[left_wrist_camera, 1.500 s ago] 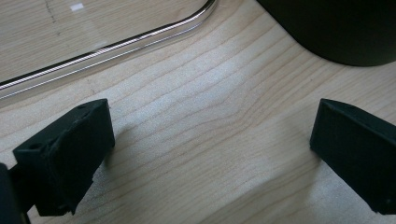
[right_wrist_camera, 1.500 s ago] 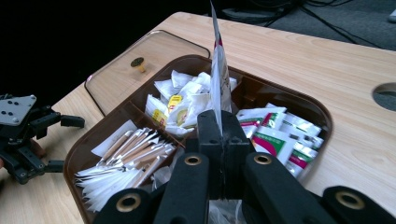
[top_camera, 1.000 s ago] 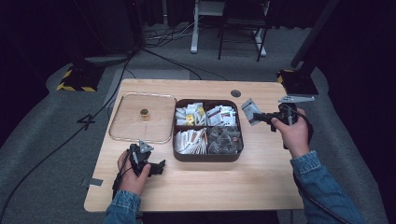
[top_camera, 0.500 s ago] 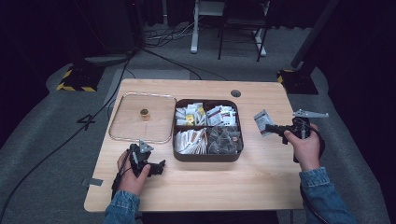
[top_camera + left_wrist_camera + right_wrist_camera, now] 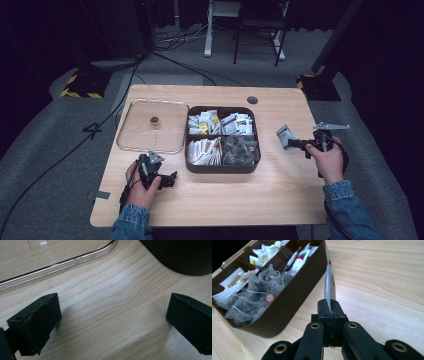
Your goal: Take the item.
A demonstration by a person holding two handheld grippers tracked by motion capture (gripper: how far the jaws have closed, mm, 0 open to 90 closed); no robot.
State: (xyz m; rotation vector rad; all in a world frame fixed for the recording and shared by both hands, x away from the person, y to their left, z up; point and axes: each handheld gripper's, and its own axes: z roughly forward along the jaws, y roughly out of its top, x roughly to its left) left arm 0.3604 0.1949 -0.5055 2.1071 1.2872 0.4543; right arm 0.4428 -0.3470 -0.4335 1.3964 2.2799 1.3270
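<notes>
One flat sachet (image 5: pixel 285 136) is out of the dark compartment box (image 5: pixel 222 170) and held above the worktop (image 5: pixel 280 195) in the right gripper (image 5: pixel 295 144), jaws clamped on it, while the left gripper (image 5: pixel 170 179), jaws wide apart and empty, rests by the clear lid (image 5: pixel 131 145); where the sachet goes I cannot tell.

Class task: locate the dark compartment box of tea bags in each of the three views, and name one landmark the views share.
High view: dark box, table centre.
Left gripper view: its wall, top right corner.
Right gripper view: left half, beside the held packet.
Shared landmark: the box's dark wall on the wooden table.
</notes>
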